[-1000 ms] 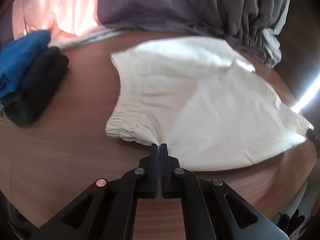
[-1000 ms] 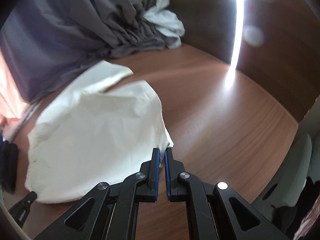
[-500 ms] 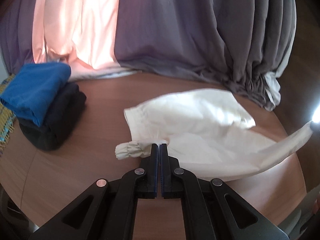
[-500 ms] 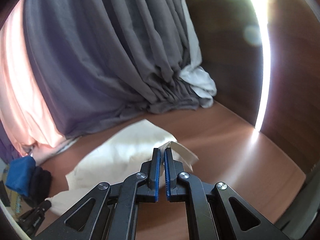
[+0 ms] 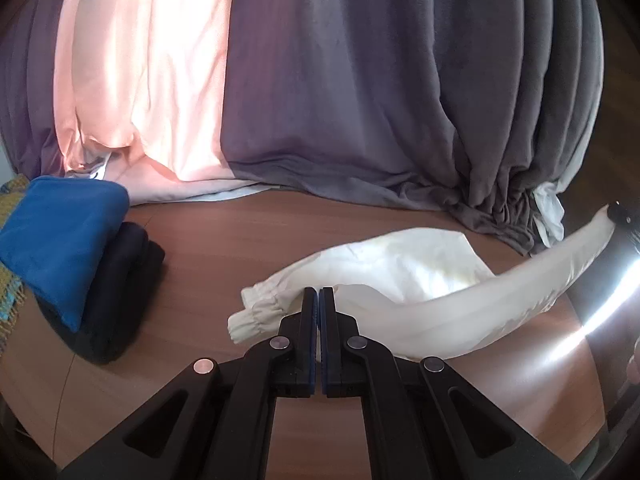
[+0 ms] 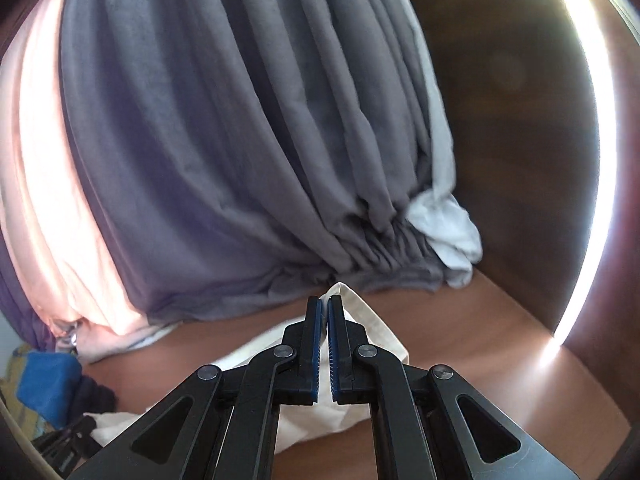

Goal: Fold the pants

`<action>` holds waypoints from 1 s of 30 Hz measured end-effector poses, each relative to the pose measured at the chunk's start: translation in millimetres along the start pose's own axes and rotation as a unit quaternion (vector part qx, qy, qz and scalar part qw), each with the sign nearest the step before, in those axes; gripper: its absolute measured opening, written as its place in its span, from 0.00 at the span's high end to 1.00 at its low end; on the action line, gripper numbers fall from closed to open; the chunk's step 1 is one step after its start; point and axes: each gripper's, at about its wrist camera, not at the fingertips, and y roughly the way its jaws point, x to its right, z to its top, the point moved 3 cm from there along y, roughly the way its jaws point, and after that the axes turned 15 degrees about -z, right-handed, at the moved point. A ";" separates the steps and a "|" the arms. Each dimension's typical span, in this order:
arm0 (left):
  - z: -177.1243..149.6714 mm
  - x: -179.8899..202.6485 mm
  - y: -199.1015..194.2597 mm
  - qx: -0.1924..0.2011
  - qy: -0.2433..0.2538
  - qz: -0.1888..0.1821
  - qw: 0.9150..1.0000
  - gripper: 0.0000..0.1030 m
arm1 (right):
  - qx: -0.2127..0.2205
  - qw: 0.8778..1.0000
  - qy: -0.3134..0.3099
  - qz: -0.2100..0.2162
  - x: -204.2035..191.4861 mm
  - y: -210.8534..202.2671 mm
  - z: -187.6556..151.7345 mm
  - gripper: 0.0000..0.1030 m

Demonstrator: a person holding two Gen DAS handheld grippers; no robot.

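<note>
Pants point(image 5: 420, 300), cream, hung at lower centre of our left wrist view, our left gripper point(image 5: 319, 296) pinched shut on the waistband so we could raise that edge for folding; only here showed the stacked blue and dark clothes point(image 5: 68, 256) at left. Our right wrist view showed our right gripper point(image 6: 324, 304) clamped on a corner, lower centre, and a wooden wall point(image 6: 500, 120).

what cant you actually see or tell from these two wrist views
- Left wrist view: the pinch on the cream pants is hidden by the left gripper's own fingers.
- Right wrist view: the right gripper covers most of the pants; the leg ends are not visible.
- Both views: the folded stack, blue item on top, is cut by the left edge.
- Right wrist view: glare washes out the right side.
</note>
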 end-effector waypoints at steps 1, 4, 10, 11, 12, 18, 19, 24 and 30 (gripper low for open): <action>3.5 -0.8 3.9 -0.002 -0.001 0.002 1.000 0.97 | 0.004 1.000 -0.005 0.001 -5.2 4.4 5.4 0.96; 14.3 -4.4 16.1 -0.006 -0.006 0.008 1.000 0.97 | 0.005 1.000 -0.018 0.008 -21.8 23.3 18.4 0.96; 29.5 -15.8 48.9 -0.023 -0.019 0.028 0.999 0.97 | -0.016 0.999 -0.040 0.014 -50.2 69.1 29.6 0.96; 30.6 -18.1 53.8 -0.026 -0.024 0.031 0.999 0.97 | -0.020 0.999 -0.044 0.016 -55.9 77.1 29.9 0.96; 31.7 -21.3 60.4 -0.029 -0.033 0.035 0.998 0.97 | -0.024 0.998 -0.048 0.017 -60.2 83.3 30.0 0.96; 35.2 -37.2 93.6 -0.049 -0.063 0.059 0.995 0.96 | -0.051 0.996 -0.063 0.024 -84.1 129.4 23.1 0.96; 34.7 -40.4 101.3 -0.056 -0.070 0.065 0.994 0.96 | -0.060 0.996 -0.064 0.026 -88.4 140.0 20.0 0.96; 33.9 -52.9 133.4 -0.075 -0.083 0.085 0.990 0.95 | -0.097 0.993 -0.068 0.025 -99.4 183.7 6.0 0.96; 28.8 -68.3 164.9 -0.099 -0.091 0.096 0.986 0.94 | -0.132 0.988 -0.076 0.023 -115.1 234.7 -12.8 0.96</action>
